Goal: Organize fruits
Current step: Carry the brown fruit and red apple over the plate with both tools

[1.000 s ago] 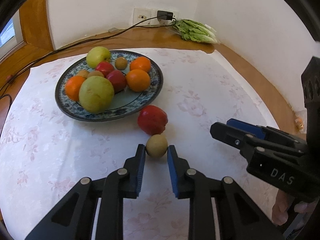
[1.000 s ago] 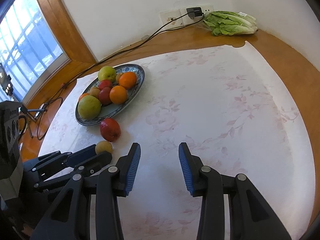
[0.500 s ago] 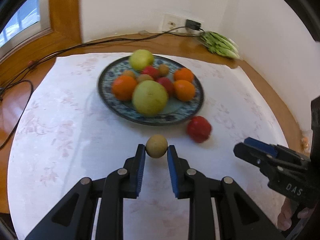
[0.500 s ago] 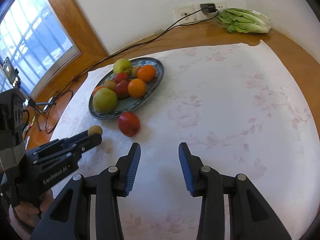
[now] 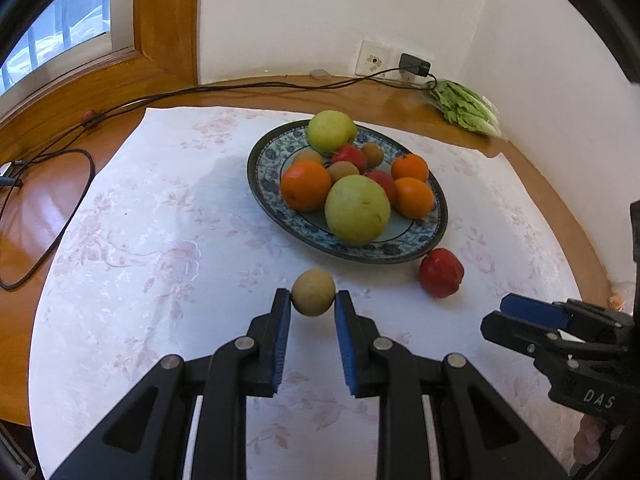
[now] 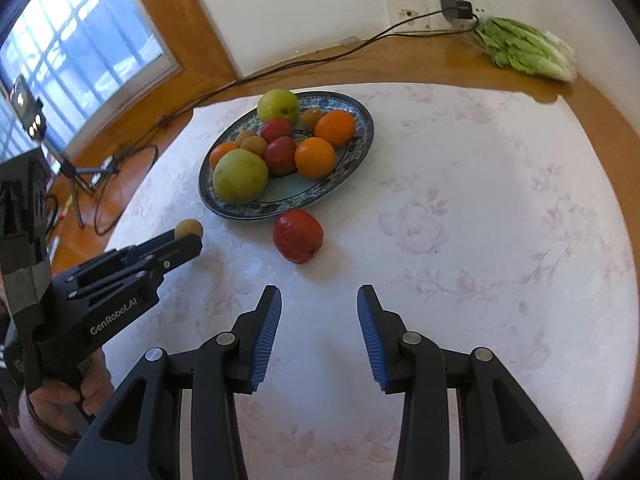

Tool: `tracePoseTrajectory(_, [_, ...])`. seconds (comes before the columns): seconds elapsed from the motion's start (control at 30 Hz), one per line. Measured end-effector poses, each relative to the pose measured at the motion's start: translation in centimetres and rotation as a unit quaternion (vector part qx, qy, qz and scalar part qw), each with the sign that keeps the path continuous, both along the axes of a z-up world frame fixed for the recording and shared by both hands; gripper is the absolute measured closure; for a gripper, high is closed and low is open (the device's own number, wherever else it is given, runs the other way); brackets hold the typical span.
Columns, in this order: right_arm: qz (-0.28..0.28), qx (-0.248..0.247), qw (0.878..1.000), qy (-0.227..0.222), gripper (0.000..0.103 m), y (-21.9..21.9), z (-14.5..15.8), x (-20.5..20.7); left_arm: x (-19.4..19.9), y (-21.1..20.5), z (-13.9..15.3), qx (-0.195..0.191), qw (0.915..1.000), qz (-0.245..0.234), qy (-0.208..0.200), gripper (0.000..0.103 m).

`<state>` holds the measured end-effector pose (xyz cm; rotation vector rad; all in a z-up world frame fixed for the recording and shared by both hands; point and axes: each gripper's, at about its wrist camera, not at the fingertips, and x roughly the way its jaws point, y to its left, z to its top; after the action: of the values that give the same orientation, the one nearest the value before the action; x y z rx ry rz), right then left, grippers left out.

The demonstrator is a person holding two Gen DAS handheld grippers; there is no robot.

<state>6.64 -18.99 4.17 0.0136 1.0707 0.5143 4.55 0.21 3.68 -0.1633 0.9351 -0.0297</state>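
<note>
My left gripper (image 5: 313, 297) is shut on a small round tan fruit (image 5: 313, 291) and holds it just above the white floral cloth, short of the plate. The blue-patterned plate (image 5: 262, 184) carries two green apples, oranges, red apples and small brown fruits. A red apple (image 5: 441, 273) lies on the cloth beside the plate's near rim. In the right wrist view my right gripper (image 6: 319, 297) stands open over bare cloth with nothing between its pads, with the red apple (image 6: 298, 236) just beyond it. The left gripper (image 6: 188, 242) with the tan fruit (image 6: 188, 228) shows at the left there.
A bagged lettuce (image 6: 524, 48) lies at the far right by a wall socket with a charger (image 5: 414, 65). A black cable (image 5: 48, 216) runs along the wooden tabletop at the left. A phone on a tripod (image 6: 28, 108) stands by the window. A hand grips the left tool's handle.
My left gripper carried the tan fruit off the cloth and leftward, away from the red apple. The right gripper shifted the same way, so the red apple now lies closer ahead of it.
</note>
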Motion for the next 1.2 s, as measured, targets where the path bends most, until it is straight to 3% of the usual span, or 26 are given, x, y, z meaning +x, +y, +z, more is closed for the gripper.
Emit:
tracePoseTrajectory(0.13, [0.013, -0.026, 1.0, -0.009, 0.062, 1.3, -0.1, 0.3, 0.0, 0.2, 0.1, -0.005, 1.0, 0.0, -0.002, 0.079])
tracePoseTrajectory(0.5, [0.003, -0.033, 0.999, -0.014, 0.062, 3.1, -1.5, 2.3, -0.2, 1.2, 0.4, -0.012, 0.9998, 0.012, -0.005, 0.079])
tracePoseTrajectory(0.8, [-0.006, 0.0, 1.0, -0.025, 0.063, 3.1, -1.9, 2.9, -0.1, 1.2, 0.5, -0.016, 0.9998, 0.01, -0.004, 0.079])
tracePoseTrajectory(0.87, [-0.003, 0.012, 1.0, -0.023, 0.07, 3.0, -1.9, 2.9, -0.1, 1.3, 0.6, -0.016, 0.9998, 0.011, -0.003, 0.079])
tracePoseTrajectory(1.2, [-0.005, 0.032, 0.999, -0.037, 0.07, 2.1, -0.6, 2.3, 0.5, 0.9, 1.8, -0.013, 0.9998, 0.003, -0.013, 0.079])
